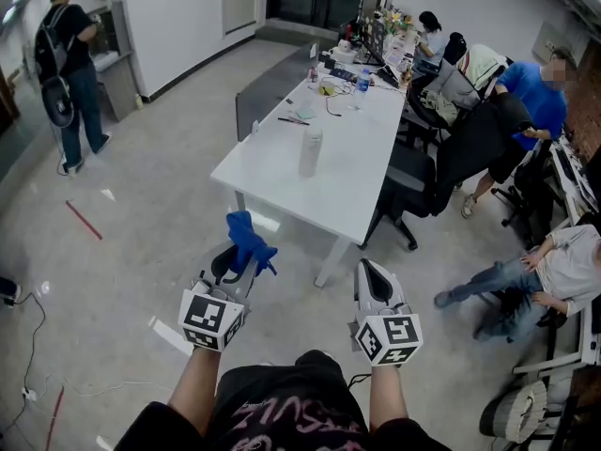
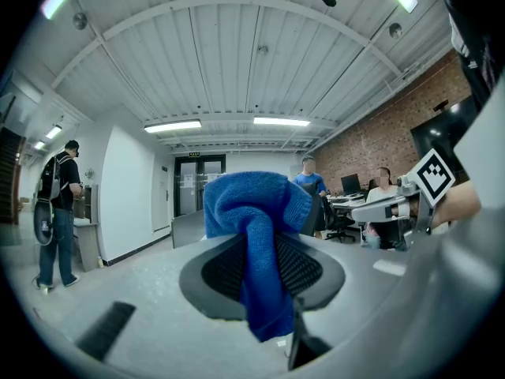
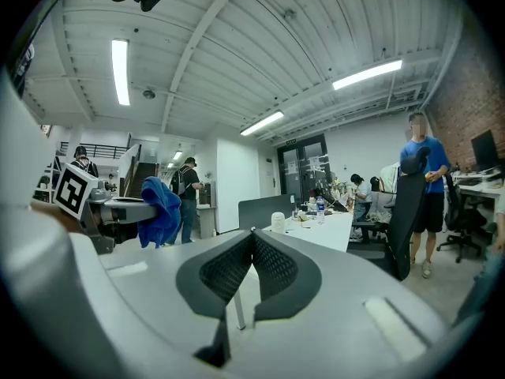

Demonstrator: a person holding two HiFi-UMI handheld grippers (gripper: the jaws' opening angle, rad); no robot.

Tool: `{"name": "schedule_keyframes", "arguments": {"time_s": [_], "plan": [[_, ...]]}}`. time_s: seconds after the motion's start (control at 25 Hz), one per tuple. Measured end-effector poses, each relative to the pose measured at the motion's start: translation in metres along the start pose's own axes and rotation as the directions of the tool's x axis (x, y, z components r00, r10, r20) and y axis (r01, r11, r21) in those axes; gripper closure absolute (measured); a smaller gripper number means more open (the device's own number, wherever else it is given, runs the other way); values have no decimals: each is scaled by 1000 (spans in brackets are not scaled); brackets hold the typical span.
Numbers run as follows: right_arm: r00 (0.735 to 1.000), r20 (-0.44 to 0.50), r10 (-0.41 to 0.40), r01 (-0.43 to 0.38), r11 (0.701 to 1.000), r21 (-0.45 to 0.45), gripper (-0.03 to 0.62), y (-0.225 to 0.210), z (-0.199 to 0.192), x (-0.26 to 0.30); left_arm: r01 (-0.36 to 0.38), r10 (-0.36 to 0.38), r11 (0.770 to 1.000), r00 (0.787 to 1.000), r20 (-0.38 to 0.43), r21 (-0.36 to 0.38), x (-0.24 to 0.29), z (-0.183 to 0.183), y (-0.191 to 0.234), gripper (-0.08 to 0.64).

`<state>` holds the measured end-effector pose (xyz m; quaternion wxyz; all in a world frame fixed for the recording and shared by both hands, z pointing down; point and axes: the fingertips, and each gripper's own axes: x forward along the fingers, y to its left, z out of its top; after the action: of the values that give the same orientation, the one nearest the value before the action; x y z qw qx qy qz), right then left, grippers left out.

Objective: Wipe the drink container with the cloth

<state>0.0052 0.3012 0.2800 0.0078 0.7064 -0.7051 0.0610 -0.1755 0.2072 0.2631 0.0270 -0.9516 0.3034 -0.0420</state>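
A white drink container (image 1: 311,150) stands upright near the front end of a long white table (image 1: 272,181); it shows small in the right gripper view as a white container (image 3: 278,222). My left gripper (image 1: 243,259) is shut on a blue cloth (image 1: 248,240), which bunches over the jaw tips, the blue cloth (image 2: 256,235) filling the middle of the left gripper view. My right gripper (image 1: 373,280) is shut with nothing between its jaws, as the right gripper (image 3: 252,243) view shows. Both grippers are held level over the floor, short of the table's front edge.
Bottles, cables and clutter (image 1: 349,71) crowd the table's far end. Black office chairs (image 1: 413,181) and seated people (image 1: 526,271) line its right side. A person with a backpack (image 1: 70,73) stands far left. A grey panel (image 1: 272,87) stands left of the table.
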Motion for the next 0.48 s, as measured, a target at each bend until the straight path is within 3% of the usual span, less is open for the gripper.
{"name": "schedule_keyframes", "arguments": {"time_s": [0.48], "plan": [[1000, 10, -6, 6, 1000, -4, 595, 4, 3, 8, 7, -7, 1000, 1000, 12, 14, -1, 2, 9, 468]]}}
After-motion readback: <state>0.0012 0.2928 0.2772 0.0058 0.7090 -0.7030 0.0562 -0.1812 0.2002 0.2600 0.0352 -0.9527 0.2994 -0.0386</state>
